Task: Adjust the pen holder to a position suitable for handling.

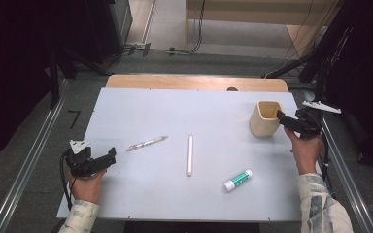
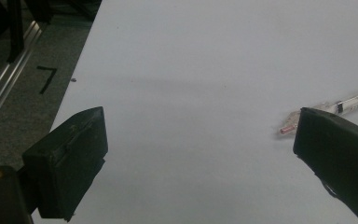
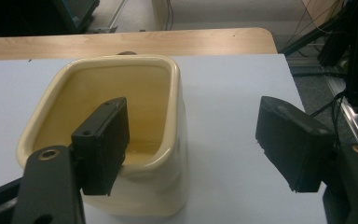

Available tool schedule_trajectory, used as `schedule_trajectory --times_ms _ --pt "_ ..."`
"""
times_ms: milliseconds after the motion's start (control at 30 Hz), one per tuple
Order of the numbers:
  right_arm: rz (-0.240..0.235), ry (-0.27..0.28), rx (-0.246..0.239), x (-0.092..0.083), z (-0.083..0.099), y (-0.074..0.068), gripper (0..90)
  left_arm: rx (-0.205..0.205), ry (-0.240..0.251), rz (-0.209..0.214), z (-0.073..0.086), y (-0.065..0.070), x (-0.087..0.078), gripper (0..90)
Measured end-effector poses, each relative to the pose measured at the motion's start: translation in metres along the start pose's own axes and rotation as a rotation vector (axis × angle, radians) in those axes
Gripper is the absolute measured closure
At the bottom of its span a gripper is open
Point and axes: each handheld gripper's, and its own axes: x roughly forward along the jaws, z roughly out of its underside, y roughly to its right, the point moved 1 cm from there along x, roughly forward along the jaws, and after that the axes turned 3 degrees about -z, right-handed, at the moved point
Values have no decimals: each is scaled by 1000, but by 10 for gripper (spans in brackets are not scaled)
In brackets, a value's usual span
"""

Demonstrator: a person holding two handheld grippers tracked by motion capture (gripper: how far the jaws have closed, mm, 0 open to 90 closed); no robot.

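Fingers right gripper (image 3: 191,144): apart, straddling cup (image 3: 168,186) wall (no pinch) | left gripper (image 2: 200,163): apart, nothing between

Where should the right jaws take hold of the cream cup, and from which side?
Grip the cream cup by its near right wall, from above: one jaw inside the open mouth, one outside. It stands upright with a thin rim, and the right gripper already straddles that wall, open.
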Motion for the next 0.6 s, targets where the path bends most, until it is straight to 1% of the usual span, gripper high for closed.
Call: schedule_trajectory --times_ms 300,333,367,400,533,600 --pt "15 -29 -7 11 -6 -1 285 1 -1 0 0 -1 0 35" --pt "19 -40 -2 14 -7 -1 310 1 -1 0 0 -1 0 35" --pt "19 -40 -2 14 -7 -1 310 1 -1 -1 0 -1 0 35" --pt "31 -48 -5 17 -7 -1 350 1 -1 0 0 -1 0 35" --pt "34 -56 -3 20 -9 -3 383 2 -1 0 0 -1 0 35" --pt "41 -70 -10 24 -10 -4 424 2 -1 0 0 -1 -1 35"
